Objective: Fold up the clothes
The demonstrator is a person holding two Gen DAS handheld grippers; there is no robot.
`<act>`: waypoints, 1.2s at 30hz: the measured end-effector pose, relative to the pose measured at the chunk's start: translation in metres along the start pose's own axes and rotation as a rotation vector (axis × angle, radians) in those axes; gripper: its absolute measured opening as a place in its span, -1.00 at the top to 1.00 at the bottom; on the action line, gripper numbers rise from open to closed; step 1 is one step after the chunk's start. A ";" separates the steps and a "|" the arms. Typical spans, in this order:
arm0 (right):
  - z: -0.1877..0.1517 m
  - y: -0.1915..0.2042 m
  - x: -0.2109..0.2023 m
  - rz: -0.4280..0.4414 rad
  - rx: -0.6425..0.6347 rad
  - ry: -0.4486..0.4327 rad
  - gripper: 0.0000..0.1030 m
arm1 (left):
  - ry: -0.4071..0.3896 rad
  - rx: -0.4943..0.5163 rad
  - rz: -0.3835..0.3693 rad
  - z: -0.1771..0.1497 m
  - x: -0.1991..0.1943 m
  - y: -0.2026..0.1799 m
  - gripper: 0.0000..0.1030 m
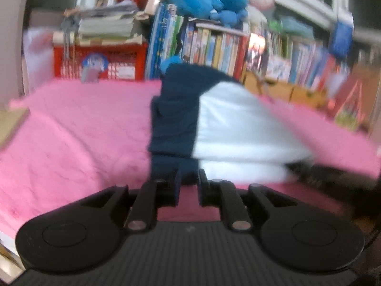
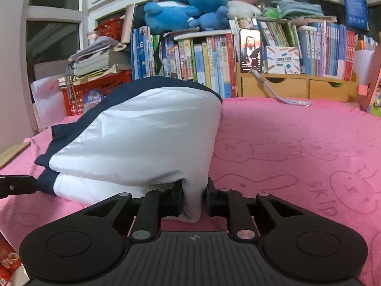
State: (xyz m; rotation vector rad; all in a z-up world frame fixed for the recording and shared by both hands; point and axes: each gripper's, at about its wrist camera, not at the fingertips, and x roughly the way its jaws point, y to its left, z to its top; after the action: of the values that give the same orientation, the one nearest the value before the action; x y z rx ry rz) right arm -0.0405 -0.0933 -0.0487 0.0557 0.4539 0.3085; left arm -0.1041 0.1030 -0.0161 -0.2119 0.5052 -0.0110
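The fold was midway: the white and navy garment (image 2: pixel 142 143) lay doubled over on the pink blanket (image 2: pixel 297 155), its upper layer arched up rather than flat. In the right wrist view, the right tongs (image 2: pixel 194 197) at bottom centre were clamped on a white corner of it. In the blurred left wrist view, the left tongs (image 1: pixel 188 186) stood slightly apart at bottom centre, with the navy edge just ahead of the tips; whether they pinched cloth could not be told. Next, probably, the raised layer needed laying down square on the lower one and smoothing.
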 end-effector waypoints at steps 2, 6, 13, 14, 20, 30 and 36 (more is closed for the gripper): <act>0.004 -0.003 -0.002 0.018 0.011 0.000 0.65 | 0.003 -0.075 -0.039 -0.003 0.003 0.001 0.66; 0.011 -0.002 -0.007 0.026 -0.020 -0.026 0.65 | -0.010 -0.030 -0.033 -0.007 0.010 -0.015 0.60; 0.021 -0.001 -0.009 0.058 -0.075 -0.020 0.66 | -0.106 0.800 0.046 -0.031 0.014 -0.102 0.41; 0.022 0.000 -0.009 0.061 -0.078 -0.018 0.66 | -0.108 0.854 0.033 -0.034 0.016 -0.108 0.39; 0.024 0.001 -0.011 0.060 -0.102 -0.009 0.66 | -0.140 1.068 0.009 -0.051 0.038 -0.130 0.39; 0.023 -0.002 -0.009 0.047 -0.114 0.011 0.66 | -0.113 1.216 0.026 -0.051 0.072 -0.132 0.75; 0.017 -0.002 -0.012 0.027 -0.146 0.003 0.66 | -0.008 1.141 0.123 -0.039 0.068 -0.087 0.80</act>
State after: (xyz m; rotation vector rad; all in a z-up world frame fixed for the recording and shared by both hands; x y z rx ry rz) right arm -0.0425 -0.0987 -0.0286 -0.0811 0.4323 0.3675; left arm -0.0595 0.0057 -0.0642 0.9342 0.4374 -0.1730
